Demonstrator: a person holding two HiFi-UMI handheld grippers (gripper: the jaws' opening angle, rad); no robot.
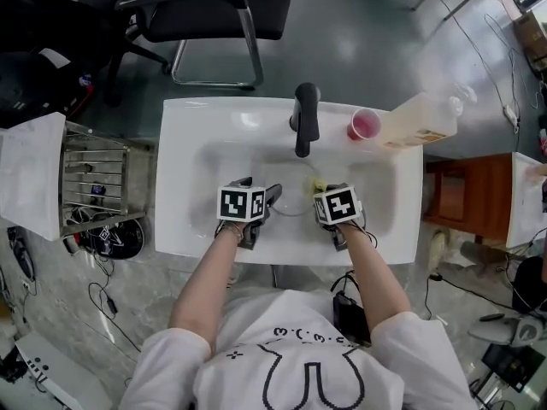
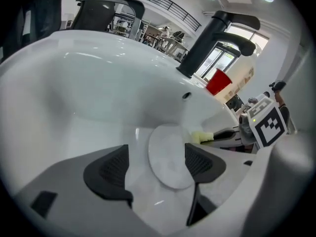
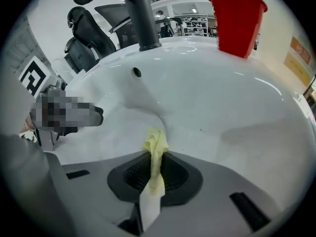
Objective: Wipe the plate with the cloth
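A pale, glassy plate sits low in the white sink, tilted, and shows faintly in the head view. My left gripper is open with its jaws either side of the plate. The right pad overlaps the plate's edge, and the left pad stands apart from it. My right gripper is shut on a yellow cloth. The cloth hangs just right of the plate. Both grippers are over the basin.
A black faucet rises at the sink's back rim. A red cup and a large pale bottle stand at the back right. A wire dish rack is to the left, and an office chair lies beyond.
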